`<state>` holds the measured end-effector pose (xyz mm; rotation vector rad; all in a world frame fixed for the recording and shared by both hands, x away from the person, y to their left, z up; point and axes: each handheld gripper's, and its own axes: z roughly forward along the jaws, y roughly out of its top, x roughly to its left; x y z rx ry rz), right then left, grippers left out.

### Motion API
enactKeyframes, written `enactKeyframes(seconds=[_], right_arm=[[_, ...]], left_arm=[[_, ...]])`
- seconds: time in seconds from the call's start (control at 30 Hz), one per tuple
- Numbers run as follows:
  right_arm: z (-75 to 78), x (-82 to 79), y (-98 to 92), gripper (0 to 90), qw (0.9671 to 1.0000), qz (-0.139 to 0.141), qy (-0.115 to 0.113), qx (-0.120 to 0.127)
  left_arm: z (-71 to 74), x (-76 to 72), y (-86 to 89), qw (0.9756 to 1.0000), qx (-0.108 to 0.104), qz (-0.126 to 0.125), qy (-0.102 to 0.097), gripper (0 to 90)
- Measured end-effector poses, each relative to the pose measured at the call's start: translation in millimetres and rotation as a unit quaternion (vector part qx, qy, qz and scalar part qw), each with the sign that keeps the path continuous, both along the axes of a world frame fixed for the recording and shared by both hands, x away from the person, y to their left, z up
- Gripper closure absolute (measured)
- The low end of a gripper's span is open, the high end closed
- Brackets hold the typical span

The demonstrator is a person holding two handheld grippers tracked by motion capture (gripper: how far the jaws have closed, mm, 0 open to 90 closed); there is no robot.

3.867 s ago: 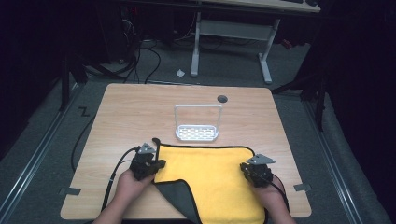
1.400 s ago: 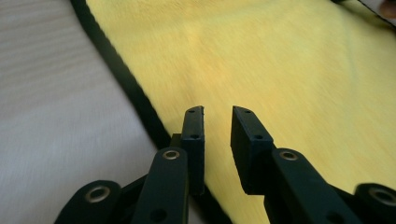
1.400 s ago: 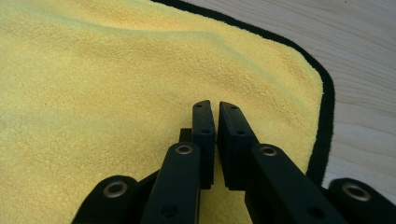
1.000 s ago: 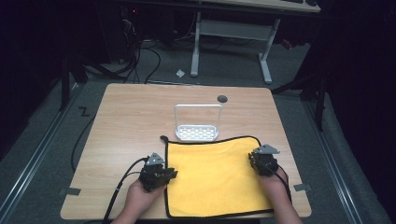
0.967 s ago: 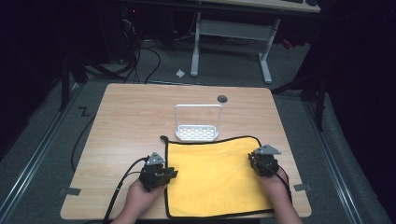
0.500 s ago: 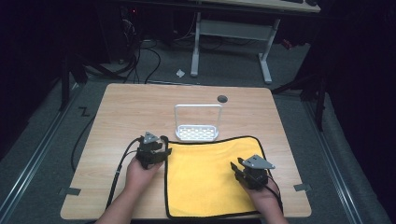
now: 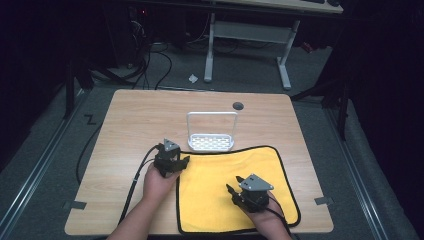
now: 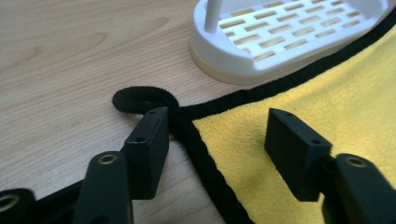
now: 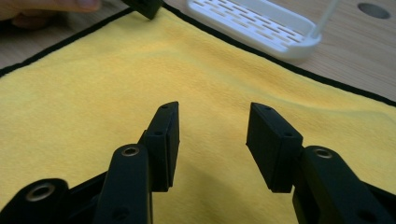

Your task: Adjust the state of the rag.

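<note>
the left gripper (image 7: pixel 184 161) is standing wide open at the far left corner of the yellow cloth (image 7: pixel 235 190), holding nothing; in the left gripper view the cloth's black hem and its small black loop (image 8: pixel 142 98) are lying between the jaws with the pads clear of them. its jaws have just been opening, and the cloth is resting flat under them, not pinched. the right gripper (image 7: pixel 231 190) is hovering over the middle of the cloth, its jaws also well apart and empty; they too have just been opening, with bare yellow pile showing between them.

the cloth is lying spread flat on the table (image 7: pixel 125 130), its far hem touching the white rack (image 7: pixel 212 142), which is standing just beyond the cloth's far edge.

judging from this, the spreading looks finished and the next fold or pick is being set up. to do it well, the left gripper should be taking the corner of the cloth by the hem, not the loose loop, and biting deep enough that the thick border is not slipping out. the right gripper is looking too far in from any edge of the cloth to pinch cleanly; moving it to a hem would be giving a surer grip than bunching the middle. keeping both lifts low should be stopping the cloth from dragging the rack
</note>
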<state>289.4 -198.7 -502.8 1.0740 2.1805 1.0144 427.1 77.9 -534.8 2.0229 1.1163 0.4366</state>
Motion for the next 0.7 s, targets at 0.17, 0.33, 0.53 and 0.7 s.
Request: enactKeyframes(seconds=[0.17,0.33,0.53,0.7], right_arm=[[-1.9,-5.0,24.2,51.6,0.9994,0.034,-0.002,-0.006],[-7.0,-10.5,46.3,50.7,0.9979,0.061,0.000,-0.022],[-10.3,-11.7,66.6,50.3,0.9964,0.082,0.006,-0.023],[-12.6,-14.8,85.4,50.5,0.9939,0.108,0.008,-0.024]], left_arm=[[-0.4,-4.9,-4.1,0.9997,0.008,-0.020,-0.011,62.4],[-0.4,-4.4,-1.5,0.9997,-0.007,-0.025,-0.003,76.3],[-1.9,3.3,10.4,0.9968,-0.067,-0.021,0.038,80.0],[-3.1,6.2,15.3,0.9940,-0.092,-0.020,0.055,80.1]])
